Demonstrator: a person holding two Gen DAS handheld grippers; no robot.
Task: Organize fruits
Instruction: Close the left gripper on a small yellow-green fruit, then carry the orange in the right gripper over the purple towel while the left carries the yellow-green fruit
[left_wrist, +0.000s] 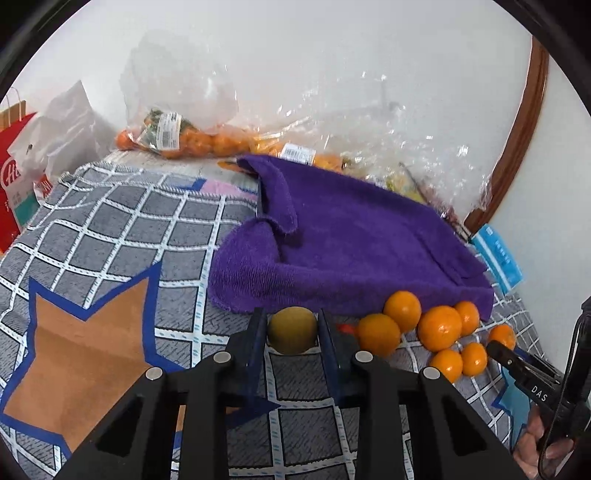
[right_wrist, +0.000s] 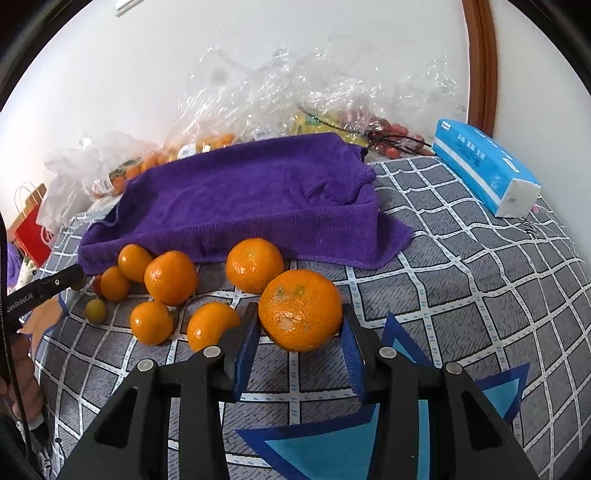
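Note:
My left gripper (left_wrist: 291, 328) is shut on a small yellow-green fruit (left_wrist: 292, 330), low over the checked cloth. My right gripper (right_wrist: 299, 321) is shut on a large orange mandarin (right_wrist: 300, 309). Several loose mandarins (right_wrist: 170, 277) lie in a cluster left of it, in front of a purple towel (right_wrist: 251, 195); they also show in the left wrist view (left_wrist: 439, 328). The left gripper's tip (right_wrist: 70, 278) shows at the left edge of the right wrist view, with the small yellow-green fruit (right_wrist: 96, 311) below it. The right gripper's tip (left_wrist: 498, 349) shows at the right in the left wrist view.
The purple towel (left_wrist: 351, 236) drapes over a raised tray-like shape. Clear plastic bags of mandarins (left_wrist: 177, 136) lie along the back wall. A blue tissue pack (right_wrist: 484, 166) lies at the right. A red paper bag (left_wrist: 14, 170) stands at the left.

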